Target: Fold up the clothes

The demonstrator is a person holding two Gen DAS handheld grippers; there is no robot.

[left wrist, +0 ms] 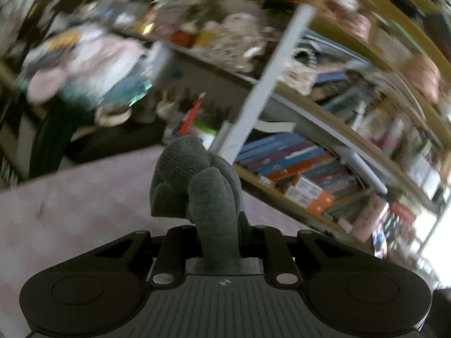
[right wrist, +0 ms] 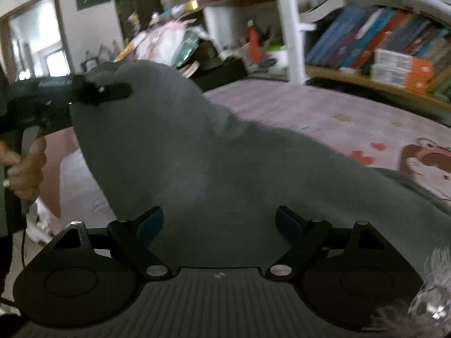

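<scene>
A grey knit garment (right wrist: 197,157) is lifted above a pink bed cover (right wrist: 310,112). My left gripper (left wrist: 215,225) is shut on a bunched fold of the grey garment (left wrist: 194,180), which sticks up between its fingers. In the right wrist view the left gripper (right wrist: 112,91) shows at the upper left, clamped on the garment's top edge and held by a bare hand (right wrist: 28,166). My right gripper (right wrist: 220,222) is open, its blue-padded fingers (right wrist: 150,222) spread wide just in front of the hanging cloth, holding nothing.
A bookshelf (right wrist: 380,42) full of books runs along the right with a white post (right wrist: 287,28). Cluttered shelves and bags (left wrist: 93,64) stand behind the bed. The bed cover has a cartoon print (right wrist: 428,163) at the right. A doorway (right wrist: 36,36) is at far left.
</scene>
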